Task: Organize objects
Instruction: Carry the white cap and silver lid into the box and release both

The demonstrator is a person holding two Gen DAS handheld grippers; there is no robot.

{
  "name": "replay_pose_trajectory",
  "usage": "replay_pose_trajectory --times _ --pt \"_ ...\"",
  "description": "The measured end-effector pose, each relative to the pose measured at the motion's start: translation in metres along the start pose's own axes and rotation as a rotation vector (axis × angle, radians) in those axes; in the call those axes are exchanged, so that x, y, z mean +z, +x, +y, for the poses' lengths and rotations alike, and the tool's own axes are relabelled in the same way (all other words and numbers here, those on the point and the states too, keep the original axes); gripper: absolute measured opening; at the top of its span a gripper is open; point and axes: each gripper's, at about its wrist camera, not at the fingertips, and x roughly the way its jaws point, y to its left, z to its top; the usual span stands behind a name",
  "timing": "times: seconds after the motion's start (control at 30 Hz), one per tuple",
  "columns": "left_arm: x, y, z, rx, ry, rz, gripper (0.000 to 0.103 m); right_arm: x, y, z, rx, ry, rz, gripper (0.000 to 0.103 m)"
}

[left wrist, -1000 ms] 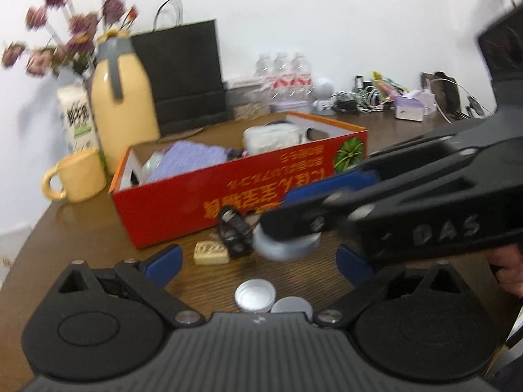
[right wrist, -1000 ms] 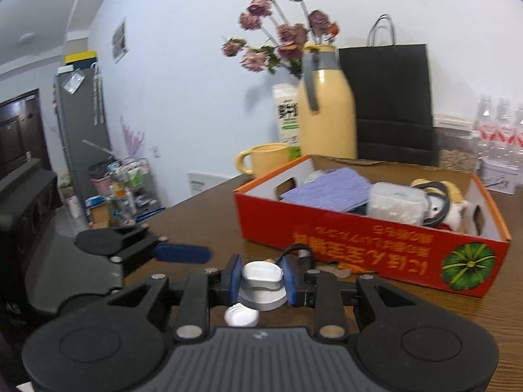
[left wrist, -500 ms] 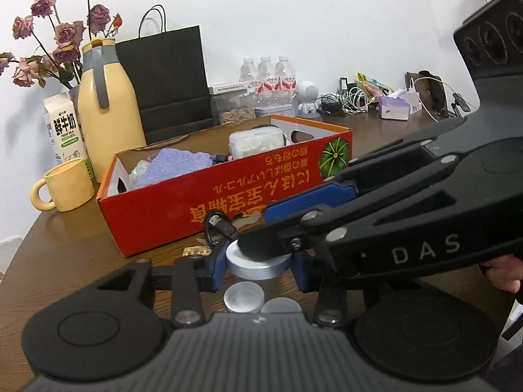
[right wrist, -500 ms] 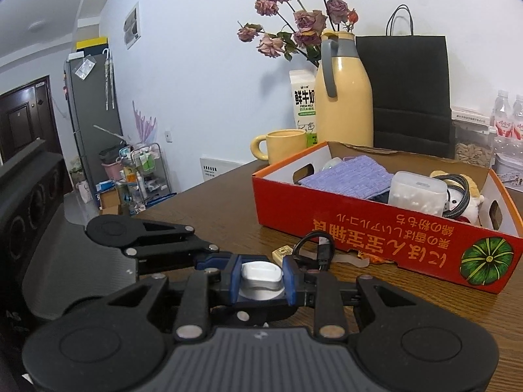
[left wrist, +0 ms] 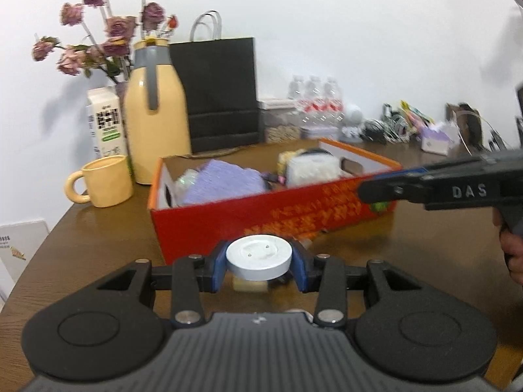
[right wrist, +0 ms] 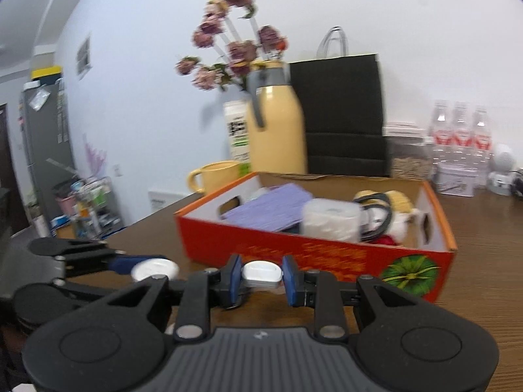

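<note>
One red box (right wrist: 313, 254), one yellow mug (left wrist: 104, 181), one yellow jug (left wrist: 157, 124), three water bottles (right wrist: 459, 130).

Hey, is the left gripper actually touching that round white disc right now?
Touching. In the left wrist view the left gripper has both blue pads pressed against the sides of the white disc, which sits off the table between them.

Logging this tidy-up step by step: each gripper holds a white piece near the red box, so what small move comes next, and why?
Probably carry the left gripper forward over the red box rim: its white disc is clamped and sits just short of the open box.
</note>
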Motion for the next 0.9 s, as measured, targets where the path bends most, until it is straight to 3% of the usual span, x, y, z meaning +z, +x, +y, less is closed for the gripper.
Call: replay_pose_trajectory --times 0.5,0.8,0.9 --pt "0.069 0.042 0.012 0.083 -0.114 -0.117 0.041 0.049 0.027 -0.041 -0.182 0.021 -0.136 0.026" --pt "0.099 0.097 0.016 0.118 -0.156 -0.135 0.04 0.051 0.073 -0.067 -0.262 0.038 -0.153 0.026" --pt "0.099 0.117 0.021 0.119 -0.173 -0.113 0.038 0.043 0.085 -0.076 -0.261 0.041 -0.105 0.026"
